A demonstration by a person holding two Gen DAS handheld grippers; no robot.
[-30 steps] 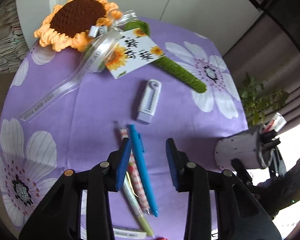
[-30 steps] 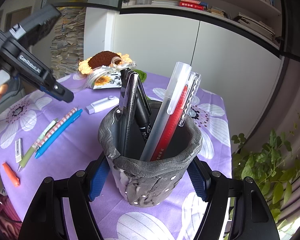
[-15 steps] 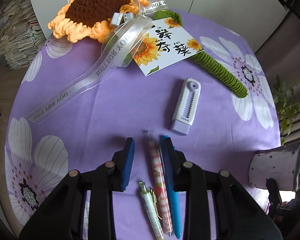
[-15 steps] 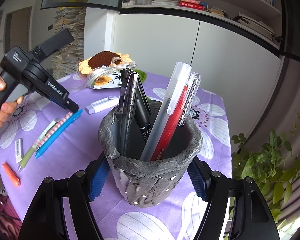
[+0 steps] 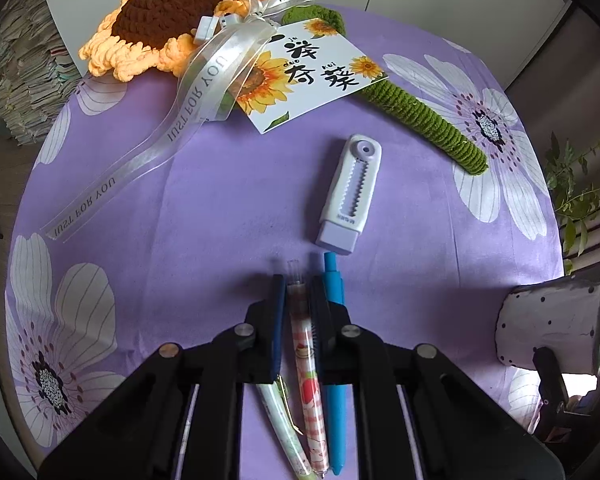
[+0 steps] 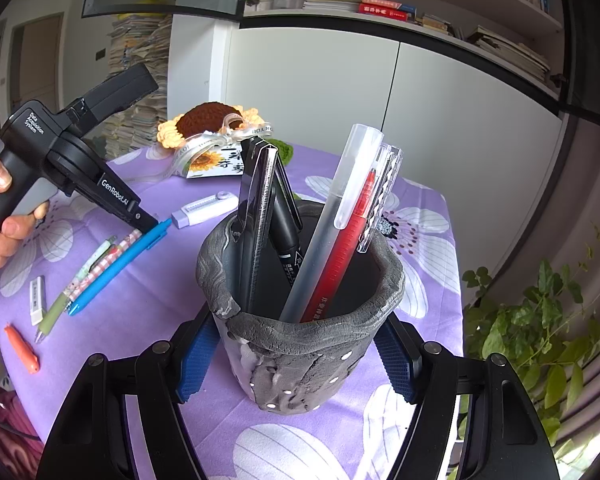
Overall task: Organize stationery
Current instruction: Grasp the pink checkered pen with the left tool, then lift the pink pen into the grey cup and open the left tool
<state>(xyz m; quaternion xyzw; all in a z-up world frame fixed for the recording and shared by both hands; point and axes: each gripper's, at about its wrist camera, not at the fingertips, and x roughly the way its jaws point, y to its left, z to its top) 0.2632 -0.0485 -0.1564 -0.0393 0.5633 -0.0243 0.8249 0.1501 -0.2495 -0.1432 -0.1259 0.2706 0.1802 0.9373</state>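
Several items in holder: I count a ruler, a black marker, a frosted pen with red barrel and a clear-capped pen standing in the grey pen holder (image 6: 300, 320); this part of the task looks done.
Holder position: on the purple desk (image 5: 203, 208), near its right edge; in the left wrist view it shows at the far right.
Right gripper (image 6: 295, 356): jaws set on either side of the holder's lower wall, blue pads against it or just beside it; I judge it is steadying the holder, though firm contact I cannot confirm.
Left gripper (image 5: 297, 312): jaws drawn in close around the upper end of the pink checked pen (image 5: 310, 380), which lies on the desk; I read this as a grasp being made, the pen not yet lifted.
Neighbours of that pen: blue pen (image 5: 335, 396) just beside it on the right, partly under the right jaw; green pen (image 5: 283, 420) just beside it on the left.
Left on desk: the three pens, the lilac eraser case (image 5: 350, 194), a small white eraser (image 6: 37, 294), an orange item (image 6: 19, 348) I cannot identify.
Not stationery: crochet sunflower (image 5: 171, 16) with card and ribbon at the far edge.
Progress estimate: roughly halfway, my judgement.
Risk: blue pen may be dragged along.
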